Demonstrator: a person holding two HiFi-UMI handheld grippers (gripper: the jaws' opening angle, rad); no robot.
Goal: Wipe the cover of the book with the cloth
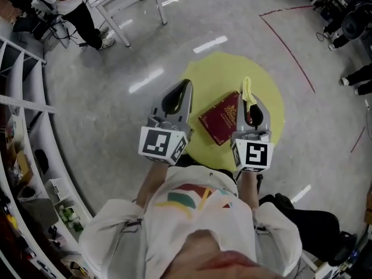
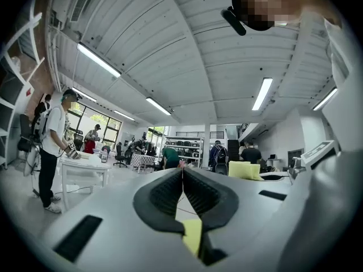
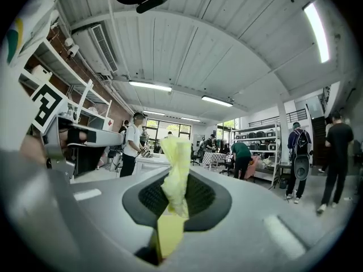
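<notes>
The right gripper [image 3: 177,198] has its jaws closed on the yellow cloth [image 3: 176,163]. They pinch it near its lower part, so a twisted tuft stands up past the tips. That leaves loose fabric ahead of the jaws, probably so that cloth rather than hard plastic meets the cover. The left gripper [image 2: 182,179] is closed tip to tip with nothing between its pads. It appears to have no job yet beyond being ready to steady the book.

Both grippers point out level into the room, not down, so each gripper view shows ceiling, shelving and distant people instead of the work surface. In the head view they sit side by side in front of the person's chest, the left one well apart from the book.

The dark red book [image 1: 222,118] lies flat and closed, at an angle, on the round yellow table [image 1: 215,74]. It lies between the two grippers in that view, and the right gripper covers its near right edge. The cloth hangs above the book's far right corner; whether it touches cannot be told. Wiping has probably not begun, since the right gripper would first need to tip downward to lay the cloth on the cover.
</notes>
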